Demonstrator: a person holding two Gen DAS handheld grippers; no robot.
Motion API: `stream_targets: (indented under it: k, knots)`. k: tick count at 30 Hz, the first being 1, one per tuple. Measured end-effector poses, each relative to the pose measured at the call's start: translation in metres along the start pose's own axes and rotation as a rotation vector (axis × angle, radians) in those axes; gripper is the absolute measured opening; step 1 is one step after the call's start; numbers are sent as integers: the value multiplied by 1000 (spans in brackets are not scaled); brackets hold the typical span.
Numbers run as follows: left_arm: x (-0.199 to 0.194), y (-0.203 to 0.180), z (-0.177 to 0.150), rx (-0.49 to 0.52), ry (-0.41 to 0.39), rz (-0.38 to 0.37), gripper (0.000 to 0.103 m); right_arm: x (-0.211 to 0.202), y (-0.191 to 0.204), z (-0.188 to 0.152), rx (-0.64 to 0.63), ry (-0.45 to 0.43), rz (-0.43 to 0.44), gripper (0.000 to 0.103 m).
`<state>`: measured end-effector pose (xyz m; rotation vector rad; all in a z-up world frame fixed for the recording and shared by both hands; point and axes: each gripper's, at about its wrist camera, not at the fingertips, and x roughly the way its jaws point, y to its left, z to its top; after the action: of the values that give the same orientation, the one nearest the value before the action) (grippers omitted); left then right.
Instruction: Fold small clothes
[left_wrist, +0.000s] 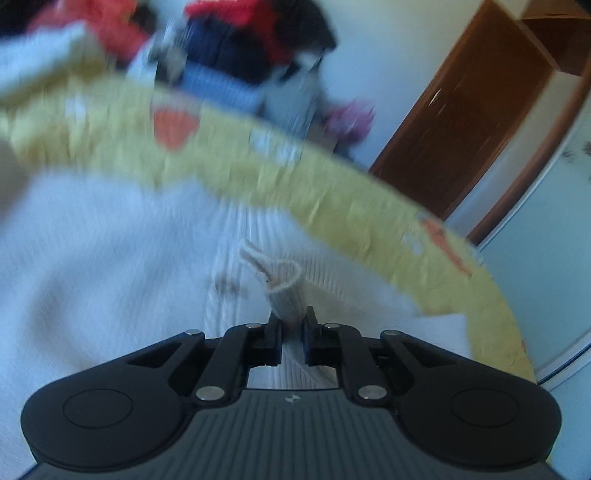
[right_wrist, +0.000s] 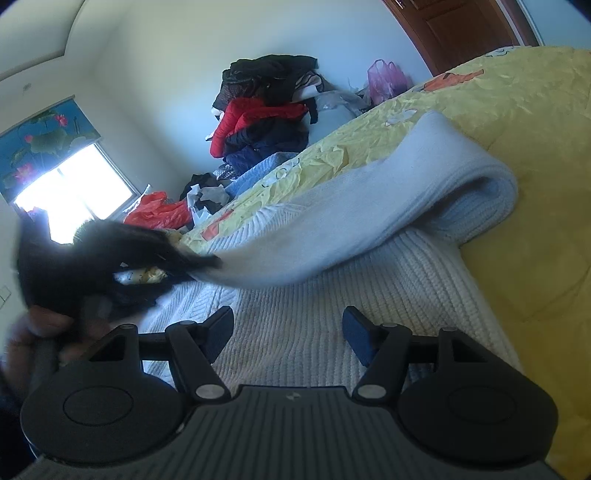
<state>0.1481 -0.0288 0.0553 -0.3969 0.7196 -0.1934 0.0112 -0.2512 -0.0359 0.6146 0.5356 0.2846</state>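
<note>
On the left wrist view, motion blur over most of the frame, but the near field reads fine: left gripper (left_wrist: 291, 319) is closed down tight on a bunched cuff (left_wrist: 282, 286) of the white knit sweater (left_wrist: 110, 266), fabric pinched between both fingers and poking out past the tips. Sweater body spreads below and to the left, lying on the yellow bedspread (left_wrist: 332, 192). Clothes pile (left_wrist: 236, 48) and a wooden door (left_wrist: 472, 110) sit behind, all smeared. Right wrist view is sharp: right gripper (right_wrist: 288, 338) has its fingers spread wide, nothing between them, hovering just above the sweater's ribbed body (right_wrist: 314, 325). One sleeve (right_wrist: 369, 206) is lifted off the bed and stretched across the body toward the left, its end going into the blurred dark shape of the left gripper (right_wrist: 110, 266); the far end of that sleeve curls over near the yellow bedspread (right_wrist: 535, 147). Window (right_wrist: 74, 188) and clothes pile (right_wrist: 266, 110) in the background. My read on progress: early. Sweater is laid out flat, first sleeve fold is mid-air and not set down. Other sleeve isn't visible, so can't tell its state. Body folds don't look started.
</note>
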Motion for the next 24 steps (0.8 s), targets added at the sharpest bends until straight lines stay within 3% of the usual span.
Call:
stream_targets:
  k: [3, 5, 9, 12, 14, 16, 19, 20, 22, 24]
  knots:
    - [-32, 18, 12, 32, -78, 43, 10, 0, 2, -1, -12, 0, -10, 69]
    - [-50, 40, 14, 31, -113, 111, 10, 0, 4, -1, -18, 1, -16, 69]
    - [-65, 94, 7, -55, -62, 176, 10, 1, 7, 0, -31, 6, -23, 70]
    - [-61, 118, -14, -39, -28, 208, 10, 2, 11, -1, -53, 13, -35, 71]
    - [-52, 128, -32, -19, 4, 220, 12, 1, 21, -1, -109, 26, -67, 71]
    - [-54, 130, -47, -15, -53, 208, 12, -4, 39, 1, -203, 32, -77, 73]
    - [-51, 124, -62, 34, -129, 219, 13, -13, 67, 13, -321, 9, -25, 74]
    - [-53, 121, -61, 46, -128, 227, 14, -11, 76, 21, -361, -4, -33, 79]
    - [-52, 120, -60, 47, -128, 225, 15, 8, 88, 40, -442, -15, -114, 88]
    - [-55, 124, -60, 24, -129, 205, 15, 43, 88, 60, -480, 18, -217, 87]
